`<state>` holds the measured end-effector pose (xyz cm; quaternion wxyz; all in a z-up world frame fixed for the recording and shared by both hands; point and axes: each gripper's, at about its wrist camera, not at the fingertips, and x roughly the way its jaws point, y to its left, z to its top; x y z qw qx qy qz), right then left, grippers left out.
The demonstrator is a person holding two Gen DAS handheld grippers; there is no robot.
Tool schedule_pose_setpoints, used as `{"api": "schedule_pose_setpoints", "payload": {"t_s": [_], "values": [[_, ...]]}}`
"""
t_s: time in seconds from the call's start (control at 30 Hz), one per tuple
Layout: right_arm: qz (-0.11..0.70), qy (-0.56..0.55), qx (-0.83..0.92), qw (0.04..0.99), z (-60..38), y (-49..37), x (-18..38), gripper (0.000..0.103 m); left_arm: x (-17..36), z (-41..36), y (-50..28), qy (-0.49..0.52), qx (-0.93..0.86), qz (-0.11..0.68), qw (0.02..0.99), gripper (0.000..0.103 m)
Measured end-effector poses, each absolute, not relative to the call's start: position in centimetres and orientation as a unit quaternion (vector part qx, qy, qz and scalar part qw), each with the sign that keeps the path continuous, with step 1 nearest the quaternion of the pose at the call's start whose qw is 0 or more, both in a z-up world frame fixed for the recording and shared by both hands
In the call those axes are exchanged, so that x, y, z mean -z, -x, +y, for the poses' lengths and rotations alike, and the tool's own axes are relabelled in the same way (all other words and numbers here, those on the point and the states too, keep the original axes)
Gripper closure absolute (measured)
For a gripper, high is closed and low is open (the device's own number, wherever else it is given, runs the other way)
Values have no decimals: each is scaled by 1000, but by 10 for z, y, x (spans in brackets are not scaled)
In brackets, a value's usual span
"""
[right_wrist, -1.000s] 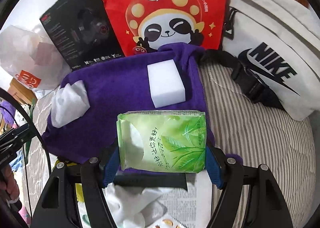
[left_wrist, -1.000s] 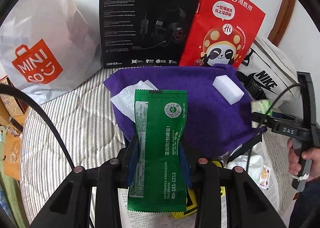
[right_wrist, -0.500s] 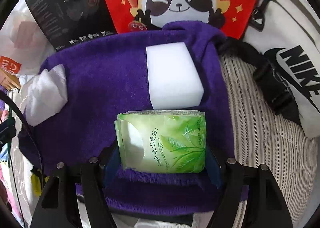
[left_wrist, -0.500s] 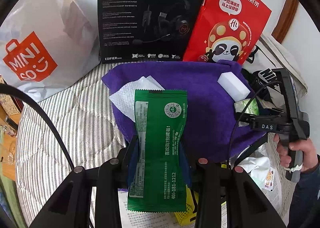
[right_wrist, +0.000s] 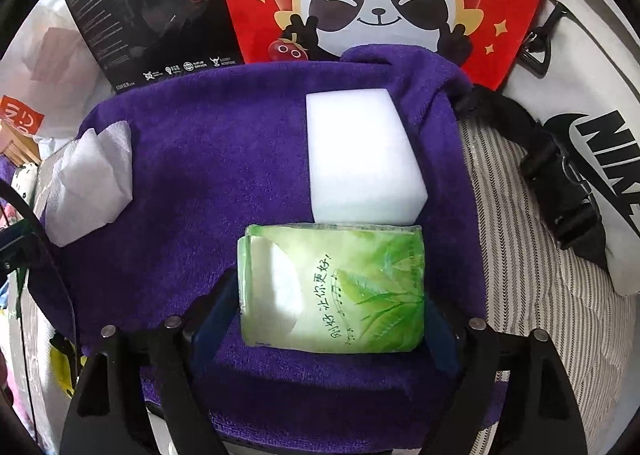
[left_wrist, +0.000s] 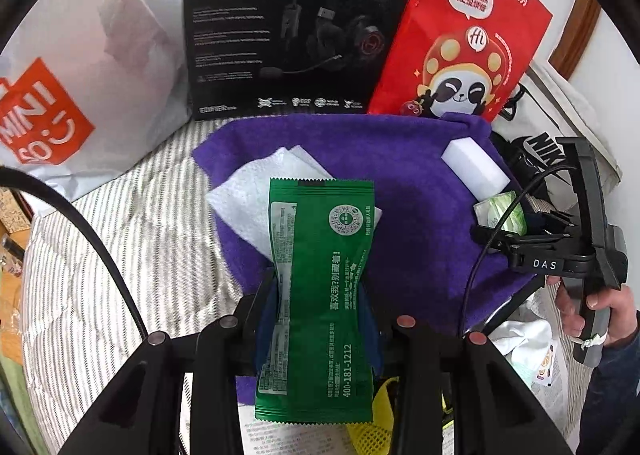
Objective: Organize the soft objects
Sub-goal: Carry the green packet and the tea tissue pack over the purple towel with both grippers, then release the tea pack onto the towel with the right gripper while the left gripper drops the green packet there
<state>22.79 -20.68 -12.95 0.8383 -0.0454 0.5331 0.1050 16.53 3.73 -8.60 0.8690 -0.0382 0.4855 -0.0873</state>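
1. Left gripper: jaws narrowed on the middle of a dark green foil sachet with white print, pinching it at the waist. The sachet stands lengthwise between the blue pads, its top end over the near part of a purple terry towel.

2. Right gripper: jaws opening. A pale green soft tissue pack with leaf print lies between them on the towel; gaps show on both sides between the pack and the blue pads, so nothing presses on it. In the left view the same gripper is seen at the towel's right edge, held by a person's hand.

3. White rectangular foam sponge: flat on the towel, its near edge touching the tissue pack's far edge.

4. White crumpled paper napkin: on the towel's left side, well apart from the sponge.

5. Purple towel: spread on a grey-and-white striped bedcover.

6. Behind the towel, upright: 1 black headset box, 1 red paper bag with a panda picture, 1 white plastic shopping bag with an orange logo. To the right: a white fabric bag with a black logo.
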Motion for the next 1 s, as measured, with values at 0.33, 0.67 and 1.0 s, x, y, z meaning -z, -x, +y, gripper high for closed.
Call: {"api": "schedule_pose_setpoints", "payload": {"t_s": [0.33, 0.67, 1.0], "values": [[532, 29, -116, 838, -211, -220, 120, 14, 102, 18, -184, 23, 95, 503, 859, 68], [510, 4, -105, 854, -233, -199, 90, 9, 117, 3, -195, -11, 84, 516, 852, 65], [496, -32, -93, 863, -260, -165, 75, 9, 118, -13, -191, -42, 89, 524, 846, 39]]}}
